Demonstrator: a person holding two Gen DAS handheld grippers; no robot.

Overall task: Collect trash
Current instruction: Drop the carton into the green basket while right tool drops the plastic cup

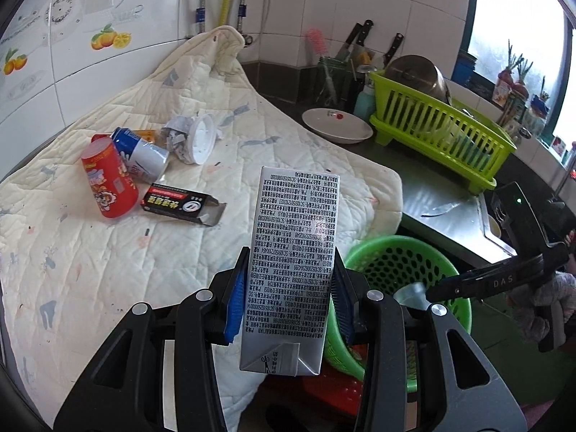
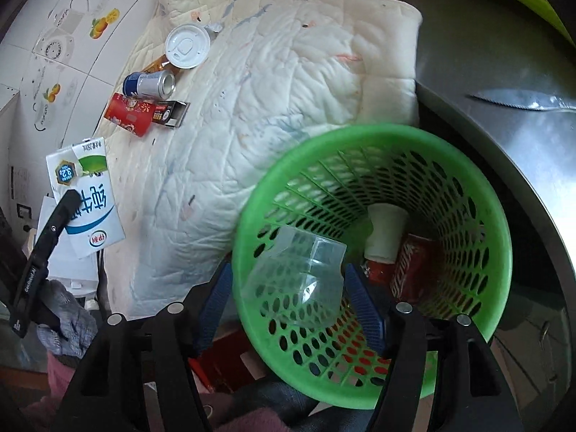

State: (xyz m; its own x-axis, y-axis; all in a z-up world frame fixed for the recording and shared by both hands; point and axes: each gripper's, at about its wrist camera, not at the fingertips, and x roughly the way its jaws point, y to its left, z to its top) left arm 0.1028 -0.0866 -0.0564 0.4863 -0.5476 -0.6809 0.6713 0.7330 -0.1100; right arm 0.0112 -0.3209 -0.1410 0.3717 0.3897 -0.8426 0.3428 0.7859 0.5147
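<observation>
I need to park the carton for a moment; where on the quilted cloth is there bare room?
The wide stretch of quilted cloth between the black box and the green basket is bare. It is crowded at the far side, round the red can, blue can and white lid.

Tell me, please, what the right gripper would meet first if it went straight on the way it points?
Probably the clear plastic cup between its fingers, then the inside of the green basket; depth is hard to judge.
</observation>
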